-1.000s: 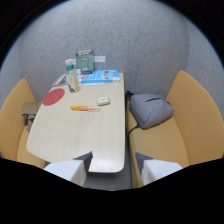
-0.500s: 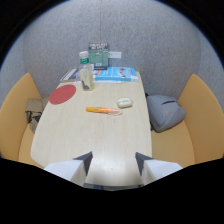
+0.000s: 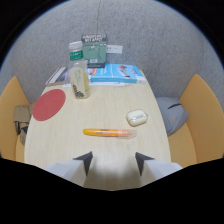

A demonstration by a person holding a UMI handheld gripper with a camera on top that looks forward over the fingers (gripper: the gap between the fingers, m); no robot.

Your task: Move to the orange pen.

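Orange pen (image 3: 108, 133): in your gripper view, it lies flat on the pale wooden table (image 3: 100, 107), lengthwise across the view, at 12 o'clock from the fingertips and just ahead of them.

Gripper (image 3: 113, 161): your two fingers stand wide apart and hold nothing. The left fingertip sits at 7 o'clock from the pen, the right fingertip at 5 o'clock. Bare tabletop shows in the gap between them. The pen is ahead of the tips, not between them.

White earbud case (image 3: 136, 118): rests on the table at 2 o'clock from the pen, near its right end but apart from it.

Red round mat (image 3: 49, 104): lies flat on the table at 10 o'clock from the pen, close to the table's left edge.

Clear bottle (image 3: 78, 75): stands upright with a green cap, at 11 o'clock from the pen, well beyond it.

Blue booklet (image 3: 116, 74): lies at the far end of the table, at 12 o'clock, to the right of the bottle.

Green box (image 3: 94, 50): stands upright behind the booklet, against the grey wall (image 3: 150, 40).

Seats: orange benches (image 3: 200, 115) flank the table on both sides. A grey cushion (image 3: 172, 112) lies on the right one, at 3 o'clock from the earbud case.
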